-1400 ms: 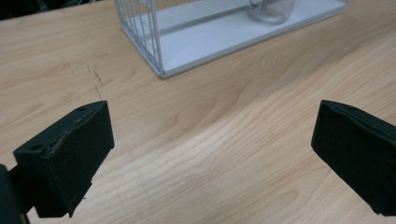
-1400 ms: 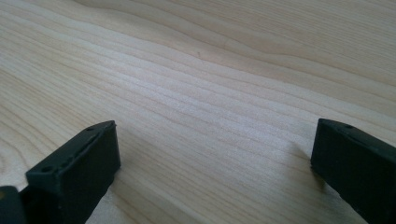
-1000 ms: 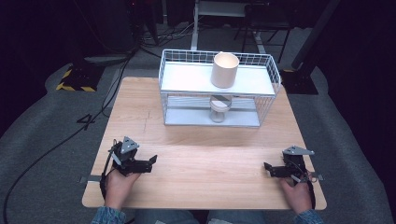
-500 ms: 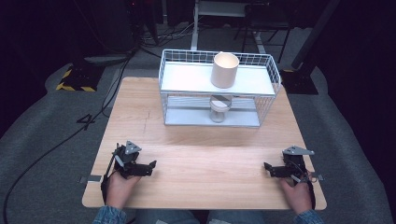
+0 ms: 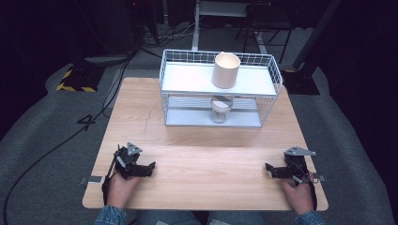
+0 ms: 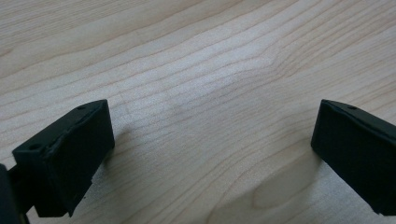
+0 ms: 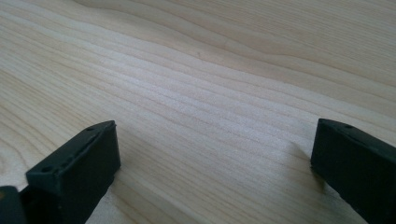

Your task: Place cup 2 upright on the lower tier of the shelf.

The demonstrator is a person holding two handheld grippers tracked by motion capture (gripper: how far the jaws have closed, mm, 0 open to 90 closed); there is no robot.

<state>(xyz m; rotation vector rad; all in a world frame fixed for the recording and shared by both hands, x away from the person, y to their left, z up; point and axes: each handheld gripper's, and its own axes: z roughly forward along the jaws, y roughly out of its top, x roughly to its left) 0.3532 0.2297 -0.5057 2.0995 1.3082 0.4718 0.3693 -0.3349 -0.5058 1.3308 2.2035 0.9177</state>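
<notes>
On the table (image 5: 206,159), two grippers, left gripper (image 5: 149,168) and right gripper (image 5: 268,169), jaws apart.

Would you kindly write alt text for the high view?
A person rests the open left gripper and open right gripper on a wooden table. Behind stands a white wire rack, with a beige cup on top and a small jar below.

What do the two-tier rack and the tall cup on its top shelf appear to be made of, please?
The rack looks like white-coated metal wire: thin grid walls around flat white shelves. The cup looks like matte cream ceramic or plastic, smooth and opaque; the high view leaves that open.
</notes>
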